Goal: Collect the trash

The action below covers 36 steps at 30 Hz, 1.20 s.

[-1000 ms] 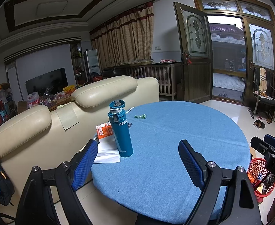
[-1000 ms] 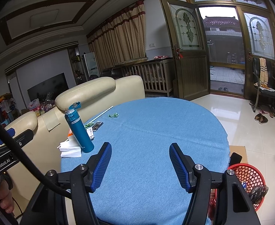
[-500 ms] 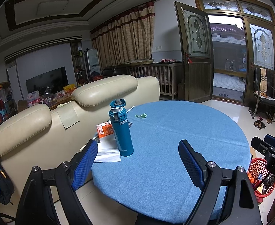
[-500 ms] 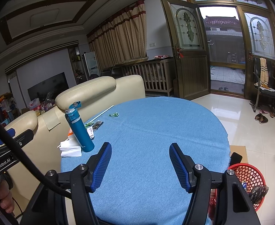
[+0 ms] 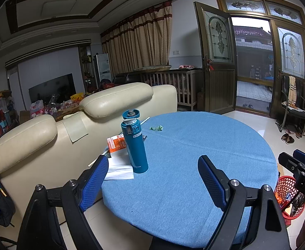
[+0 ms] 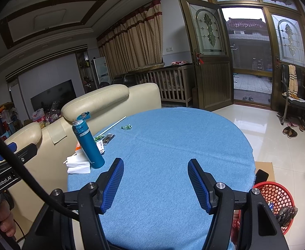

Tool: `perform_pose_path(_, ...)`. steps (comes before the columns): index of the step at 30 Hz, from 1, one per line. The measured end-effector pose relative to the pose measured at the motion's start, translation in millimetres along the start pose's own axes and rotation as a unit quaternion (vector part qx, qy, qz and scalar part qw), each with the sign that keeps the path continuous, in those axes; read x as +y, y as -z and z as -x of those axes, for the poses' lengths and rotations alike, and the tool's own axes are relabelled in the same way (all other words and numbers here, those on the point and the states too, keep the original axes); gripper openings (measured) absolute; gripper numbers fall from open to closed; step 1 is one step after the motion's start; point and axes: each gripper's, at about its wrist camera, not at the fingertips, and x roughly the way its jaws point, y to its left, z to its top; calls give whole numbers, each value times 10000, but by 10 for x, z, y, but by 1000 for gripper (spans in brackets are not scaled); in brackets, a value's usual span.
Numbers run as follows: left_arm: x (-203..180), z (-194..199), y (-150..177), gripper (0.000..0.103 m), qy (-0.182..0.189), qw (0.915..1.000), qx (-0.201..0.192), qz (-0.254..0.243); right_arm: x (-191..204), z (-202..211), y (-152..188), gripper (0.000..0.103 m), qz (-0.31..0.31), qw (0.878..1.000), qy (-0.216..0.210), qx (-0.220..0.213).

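Observation:
A round table with a blue cloth [image 5: 194, 156] [image 6: 173, 145] holds trash at its left side: a green wrapper [image 5: 156, 128] [image 6: 126, 127], an orange carton [image 5: 116, 143], white tissues [image 5: 119, 166] [image 6: 78, 165], a small dark packet [image 6: 107, 138] and a white straw [image 6: 115, 125]. A teal bottle [image 5: 134, 143] [image 6: 88, 143] stands among them. My left gripper [image 5: 152, 179] is open and empty above the near table edge. My right gripper [image 6: 155, 183] is open and empty over the near part of the cloth. A red mesh basket [image 6: 275, 200] [image 5: 287, 189] with trash stands on the floor at the right.
A cream sofa [image 5: 69, 129] stands against the table's left side. A wooden crib [image 5: 173, 83] and an open door [image 5: 219, 62] are behind. A chair [image 6: 296, 98] and slippers [image 6: 289, 132] are at the far right on the tiled floor.
Both views have barely shifted; the left camera has edged slightly closer to the bottle. Both grippers stay open and empty.

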Motion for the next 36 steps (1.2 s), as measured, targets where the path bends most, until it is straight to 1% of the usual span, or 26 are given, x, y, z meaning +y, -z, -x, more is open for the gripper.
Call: perform_pose_path(36,27,-22,62,88,-11,10000,47,79,35,-33,34,68,37,10000,-5,30)
